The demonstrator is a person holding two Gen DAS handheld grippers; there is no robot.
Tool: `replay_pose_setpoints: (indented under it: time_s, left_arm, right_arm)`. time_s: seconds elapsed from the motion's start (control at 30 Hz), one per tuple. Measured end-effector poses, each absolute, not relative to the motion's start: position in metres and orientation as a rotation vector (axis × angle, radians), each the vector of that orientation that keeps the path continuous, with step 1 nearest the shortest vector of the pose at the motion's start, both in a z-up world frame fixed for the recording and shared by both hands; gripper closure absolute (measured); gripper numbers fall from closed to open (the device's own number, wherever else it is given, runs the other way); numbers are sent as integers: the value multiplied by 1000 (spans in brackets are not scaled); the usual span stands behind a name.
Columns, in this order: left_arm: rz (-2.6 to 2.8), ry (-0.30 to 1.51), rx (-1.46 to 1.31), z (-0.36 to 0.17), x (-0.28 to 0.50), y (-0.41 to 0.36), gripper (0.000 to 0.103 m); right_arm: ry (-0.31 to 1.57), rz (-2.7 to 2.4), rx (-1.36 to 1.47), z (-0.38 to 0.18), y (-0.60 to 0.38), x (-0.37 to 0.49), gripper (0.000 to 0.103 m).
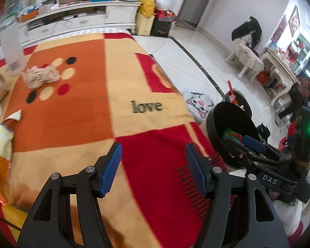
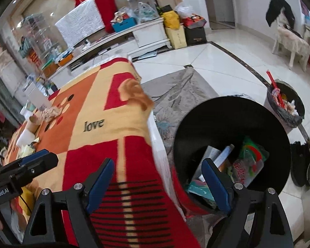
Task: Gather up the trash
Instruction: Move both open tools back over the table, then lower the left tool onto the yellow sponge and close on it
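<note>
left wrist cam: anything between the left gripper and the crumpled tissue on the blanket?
Nothing. In the left wrist view, only bare blanket lies between the open left gripper and the crumpled tissue.

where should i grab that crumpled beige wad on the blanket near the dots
Take the crumpled wad across its bunched middle, coming from above with open jaws. It lies low and loose on the blanket, with a plastic bottle close on its far-left side, so a side approach looks cramped.

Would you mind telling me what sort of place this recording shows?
Most likely a home living room: a long white TV cabinet along the wall, a blanket-covered table, glossy tiled floor and a small black bin.
</note>
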State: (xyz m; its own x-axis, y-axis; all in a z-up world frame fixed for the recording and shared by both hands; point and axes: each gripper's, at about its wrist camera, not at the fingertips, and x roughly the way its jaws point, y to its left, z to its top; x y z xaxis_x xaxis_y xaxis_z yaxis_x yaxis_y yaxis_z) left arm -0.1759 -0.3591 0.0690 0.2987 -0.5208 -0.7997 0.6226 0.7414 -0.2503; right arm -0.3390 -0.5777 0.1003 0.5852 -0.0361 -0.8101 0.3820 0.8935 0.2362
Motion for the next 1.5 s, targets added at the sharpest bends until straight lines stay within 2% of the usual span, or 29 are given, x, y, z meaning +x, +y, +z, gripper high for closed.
replay_pose_setpoints:
  time_s: [0.87,1.27,1.5]
  left_arm:
    - [-547,1000,-42,78,-143,-215,41]
    - [-318,1021,-98,66,-133,-90,41]
    - [-230,1052,-158,50,-130,-44,41]
  right_arm:
    - [948,-62,230,116,-470,-278,19]
    - [999,125,185,105,-404,-261,19]
    - [1024,219,172,99,-371,-253,19]
